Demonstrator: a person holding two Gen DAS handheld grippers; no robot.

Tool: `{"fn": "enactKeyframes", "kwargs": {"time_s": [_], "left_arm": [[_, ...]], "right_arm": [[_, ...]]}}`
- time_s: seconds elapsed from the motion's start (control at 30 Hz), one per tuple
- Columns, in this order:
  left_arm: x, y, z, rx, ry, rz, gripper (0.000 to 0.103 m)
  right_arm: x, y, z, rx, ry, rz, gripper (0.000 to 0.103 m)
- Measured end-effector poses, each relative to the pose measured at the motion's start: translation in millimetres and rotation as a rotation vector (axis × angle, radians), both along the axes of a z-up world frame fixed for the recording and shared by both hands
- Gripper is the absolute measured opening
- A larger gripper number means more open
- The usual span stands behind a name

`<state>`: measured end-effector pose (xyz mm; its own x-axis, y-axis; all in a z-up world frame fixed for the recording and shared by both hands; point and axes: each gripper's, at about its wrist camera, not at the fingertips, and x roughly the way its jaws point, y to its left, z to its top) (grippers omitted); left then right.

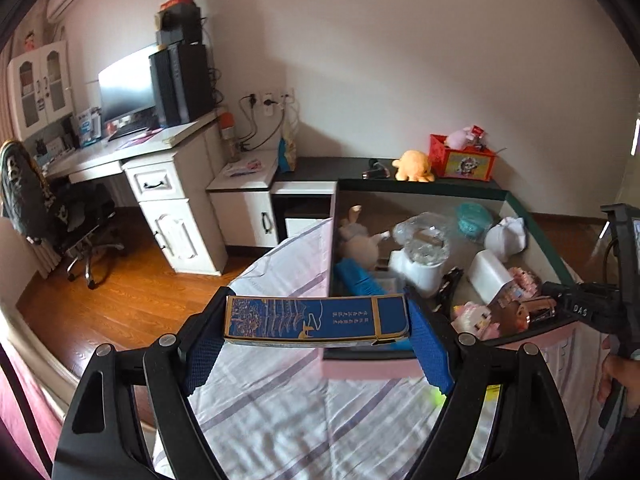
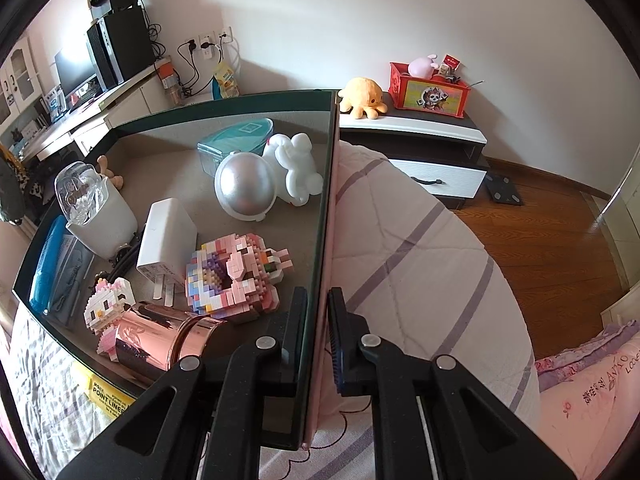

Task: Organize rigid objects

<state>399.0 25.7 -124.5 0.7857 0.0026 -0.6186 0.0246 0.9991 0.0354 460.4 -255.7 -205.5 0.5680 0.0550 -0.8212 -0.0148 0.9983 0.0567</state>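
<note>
Blue box w/ gold print [image 1: 318, 322] is clamped lengthwise between the blue pads of the left gripper [image 1: 316, 326], jaws spread wide to span its long side. It hangs flat above the striped bedsheet [image 1: 280, 400], just short of the near-left corner of the storage box [image 1: 520, 208], not inside it.

Right gripper [image 2: 318, 320] is pinched narrow on the storage box's right wall [image 2: 326, 216]: one finger inside, one outside, the thin wall between them. In the left wrist view the same gripper [image 1: 576, 308] shows at the box's far-right edge, w/ the person's hand [image 1: 620, 376] on its handle.

Inside the storage box, right wrist view: silver-domed white astronaut figure [image 2: 256, 176] lying on its side towards the back, teal lidded container [image 2: 234, 142] behind it. White power adapter [image 2: 166, 240] mid-box, prongs toward the camera. Pink/pastel brick-built figure [image 2: 236, 276] just beside it on the right. Small white-and-pink brick cat [image 2: 106, 306] near the front, touching a rose-gold shiny cylinder [image 2: 160, 340] lying on its side. White cup w/ clear dome lid [image 2: 96, 212] at left, blue case [image 2: 48, 264] along the left wall.

Yellow "POINT LINER" pack [image 2: 106, 396] lies on the bed by the box's front edge. Behind the box: orange octopus plush [image 2: 364, 94] and red bin [image 2: 428, 90] on the nightstand [image 2: 440, 152].
</note>
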Motion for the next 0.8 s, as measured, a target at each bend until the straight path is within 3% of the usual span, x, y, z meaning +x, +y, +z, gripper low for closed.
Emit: {"fn": "enactKeyframes", "kwargs": {"time_s": [0.3,0.63,0.7,0.8], "left_arm": [[51.0,-76.7,-20.8,0.045,0.076,-0.132,0.084],[81.5,-103.6,-45.3,0.077,0.155,-0.158,0.084],[81.4,-104.2,-45.9,0.077,0.159,-0.163,0.096],[74.6,-98.2,-39.2,0.05,0.138,-0.162,0.101]], "right_arm": [[1.3,-0.4,-1.8,0.006,0.006,0.001,0.01],[3.6,-2.7,-2.2,0.019,0.01,0.0,0.011],[3.7,-3.6,-2.4,0.026,0.01,-0.002,0.011],[3.1,-4.1,-2.5,0.035,0.008,-0.007,0.012]]}}
